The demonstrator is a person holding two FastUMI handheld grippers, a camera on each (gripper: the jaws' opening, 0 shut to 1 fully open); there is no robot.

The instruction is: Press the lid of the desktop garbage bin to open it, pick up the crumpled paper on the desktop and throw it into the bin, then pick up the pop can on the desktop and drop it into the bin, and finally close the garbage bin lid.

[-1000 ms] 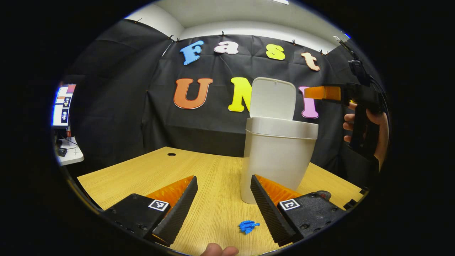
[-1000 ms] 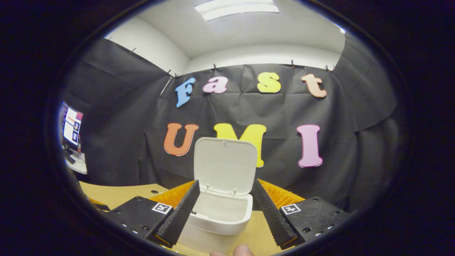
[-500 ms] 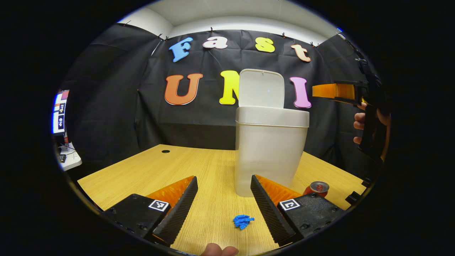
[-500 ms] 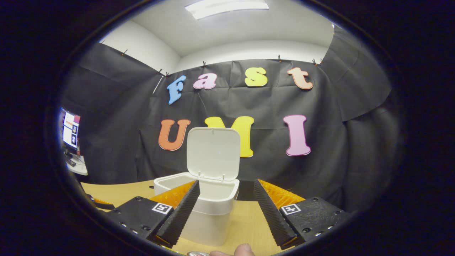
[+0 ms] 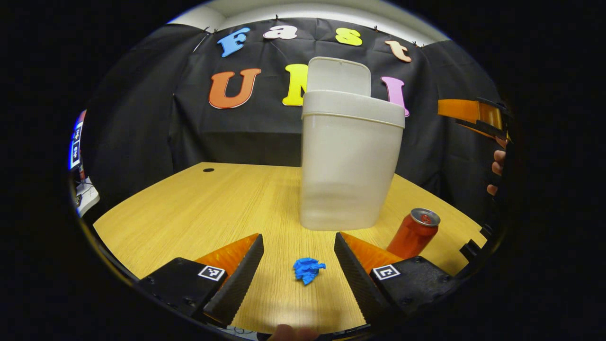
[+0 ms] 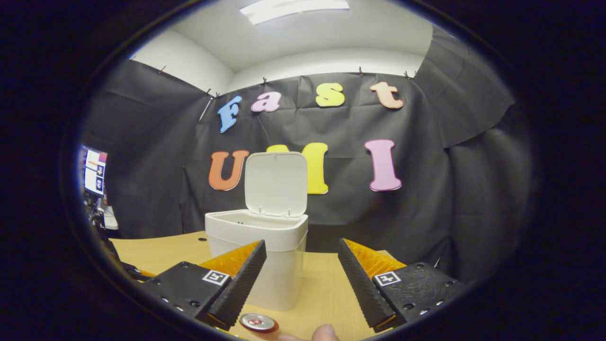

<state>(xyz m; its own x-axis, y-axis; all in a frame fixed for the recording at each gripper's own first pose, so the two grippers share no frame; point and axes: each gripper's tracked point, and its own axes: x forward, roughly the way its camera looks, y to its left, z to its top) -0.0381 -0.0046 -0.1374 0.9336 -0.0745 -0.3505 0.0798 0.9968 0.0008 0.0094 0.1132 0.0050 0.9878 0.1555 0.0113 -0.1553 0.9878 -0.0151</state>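
A white bin [image 5: 348, 166] stands on the wooden desk [image 5: 199, 203], its lid [image 5: 338, 76] swung up and open. A small blue crumpled paper [image 5: 307, 270] lies on the desk in front of the bin, between the fingers of my open left gripper [image 5: 298, 274], which hovers low over it. A red pop can [image 5: 414, 233] stands upright to the right of the bin. In the right gripper view, the open bin [image 6: 258, 258] sits ahead to the left, and the can's top [image 6: 258, 323] shows just below my open right gripper [image 6: 300, 284], which holds nothing.
In the left gripper view, the other gripper [image 5: 473, 116] and the hand holding it are high at the right edge. A monitor [image 6: 94, 173] and side table sit far left. A cable hole [image 5: 208, 169] marks the desk's back left.
My left gripper has dropped lower and closer to the blue paper, which now lies between its fingers. My right gripper has drawn back and away from the bin; the can's top has come into view.
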